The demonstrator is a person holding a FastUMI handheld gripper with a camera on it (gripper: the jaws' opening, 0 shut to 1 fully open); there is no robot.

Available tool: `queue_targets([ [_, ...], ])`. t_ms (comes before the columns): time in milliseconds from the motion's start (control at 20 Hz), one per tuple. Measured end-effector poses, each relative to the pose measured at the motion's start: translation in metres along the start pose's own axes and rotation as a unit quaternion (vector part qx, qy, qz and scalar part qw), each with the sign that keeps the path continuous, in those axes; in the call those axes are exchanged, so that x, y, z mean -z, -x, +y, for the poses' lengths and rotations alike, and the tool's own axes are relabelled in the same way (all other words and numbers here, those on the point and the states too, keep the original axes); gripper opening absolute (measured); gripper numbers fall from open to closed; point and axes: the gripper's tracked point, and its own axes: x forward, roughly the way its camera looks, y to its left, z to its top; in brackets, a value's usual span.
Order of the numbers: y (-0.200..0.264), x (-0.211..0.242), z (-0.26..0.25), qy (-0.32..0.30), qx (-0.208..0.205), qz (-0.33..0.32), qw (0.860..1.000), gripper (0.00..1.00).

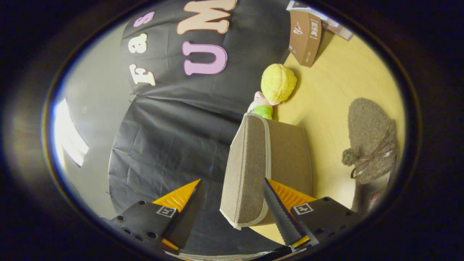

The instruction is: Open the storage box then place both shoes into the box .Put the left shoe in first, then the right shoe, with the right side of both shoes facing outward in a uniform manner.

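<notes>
The tool has its fingers spread wide apart, gripping nothing. The beige fabric storage box stands on the yellow table, its near corner lying between the fingers and close against one of them. A grey fuzzy shoe with a ribbon bow lies beside the box, apart from it. Beyond the box sit a yellow-headed plush toy and a brown carton.

gripper view | rolled sideways | looks along tongs | close to storage box
</notes>
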Motion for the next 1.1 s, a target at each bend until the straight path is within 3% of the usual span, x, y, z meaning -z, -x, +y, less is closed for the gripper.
queue_targets([
  [650, -0.027, 0.014, -0.024, -0.125, -0.020, 0.009, 0.992, 1.00],
  [1100, -0.015, 0.010, 0.009, -0.150, -0.065, 0.008, 0.986, 0.79],
])
